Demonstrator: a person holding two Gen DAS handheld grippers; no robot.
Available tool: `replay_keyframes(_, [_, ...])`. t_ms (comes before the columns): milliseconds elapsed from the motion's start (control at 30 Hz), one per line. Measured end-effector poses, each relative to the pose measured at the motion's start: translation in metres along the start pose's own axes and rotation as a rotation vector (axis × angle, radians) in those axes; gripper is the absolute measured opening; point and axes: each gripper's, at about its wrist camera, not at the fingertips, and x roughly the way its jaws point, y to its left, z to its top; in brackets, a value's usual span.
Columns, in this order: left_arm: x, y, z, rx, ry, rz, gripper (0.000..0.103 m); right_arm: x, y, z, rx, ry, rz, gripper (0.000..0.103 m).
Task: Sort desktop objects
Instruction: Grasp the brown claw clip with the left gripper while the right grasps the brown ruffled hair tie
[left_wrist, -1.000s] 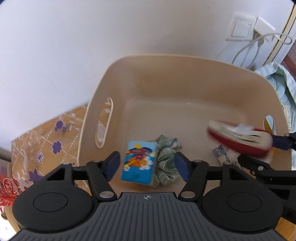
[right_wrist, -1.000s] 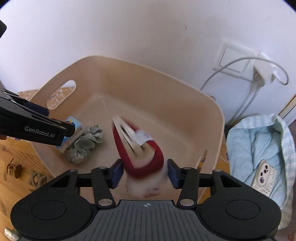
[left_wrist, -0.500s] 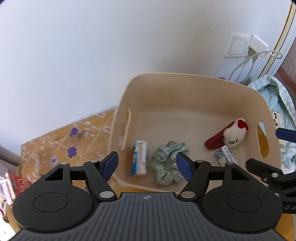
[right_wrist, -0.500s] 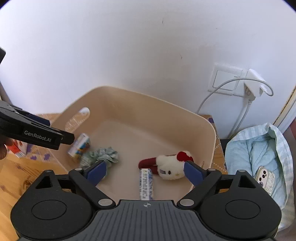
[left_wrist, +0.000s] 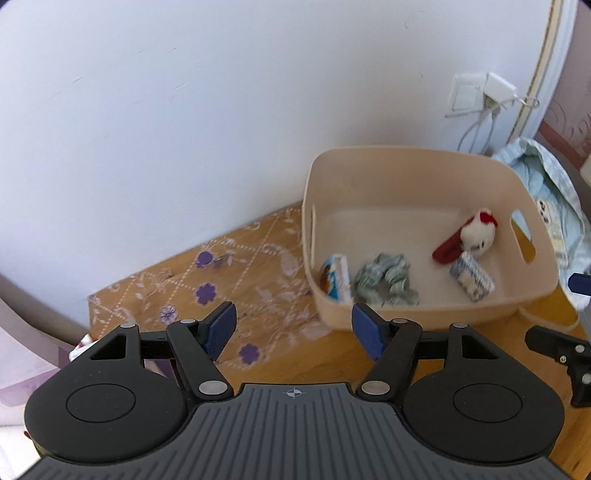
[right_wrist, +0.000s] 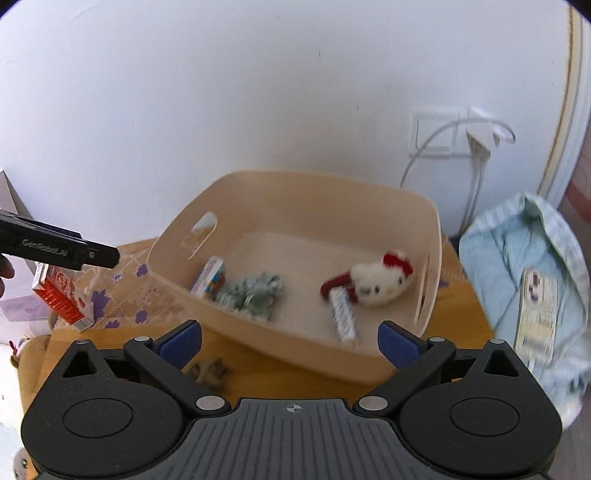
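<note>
A beige bin (left_wrist: 406, 157) stands against the wall. In it lie a white plush cat clip with a red bow (left_wrist: 476, 232) (right_wrist: 376, 280), a green scrunchie (left_wrist: 388, 278) (right_wrist: 255, 295), a blue picture box (left_wrist: 338, 278) (right_wrist: 210, 278) and a small patterned pack (left_wrist: 472, 277) (right_wrist: 343, 314). My left gripper (left_wrist: 293, 328) hangs open over the tablecloth, in front and left of the bin, with nothing between its fingers. My right gripper (right_wrist: 290, 341) is before the bin's near wall; its jaws are opening wide and hold nothing.
A red carton (right_wrist: 59, 295) stands on the flowered cloth (left_wrist: 229, 266) left of the bin. A small brownish object (right_wrist: 208, 371) lies on the wooden table by my right gripper. A pale blue cloth (right_wrist: 498, 251) with a phone (right_wrist: 537, 314) is on the right. A wall socket with cable (right_wrist: 476, 136) is behind.
The right gripper let go of the plush clip, which now lies in the bin, and its jaws spread wide. Both grippers drew back and up from the bin.
</note>
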Motion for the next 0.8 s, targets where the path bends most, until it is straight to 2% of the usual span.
replay_keyframes(100, [0.0,0.012,-0.016,0.018,0.019,-0.024,0.071,0.001,0.008,-0.014,0.051,0.046,0.004,0.103])
replay_keyframes(200, [0.004,0.026,-0.031,0.025,0.059,-0.095,0.071,0.004,0.018,-0.029,0.108,0.106,0.025,0.103])
replay_keyframes(333, [0.012,0.037,-0.053,0.095,0.079,-0.076,0.071,0.009,0.033,-0.047,0.135,0.165,0.024,0.103])
replay_keyframes(500, [0.026,0.053,-0.076,0.132,0.118,-0.079,0.071,0.014,0.049,-0.067,0.182,0.236,0.017,0.103])
replay_keyframes(633, [0.039,0.06,-0.091,0.166,0.149,-0.109,0.071,0.02,0.052,-0.077,0.26,0.27,0.013,0.103])
replay_keyframes(800, [0.057,0.063,-0.109,0.254,0.182,-0.164,0.071,0.031,0.052,-0.082,0.371,0.299,-0.003,0.103])
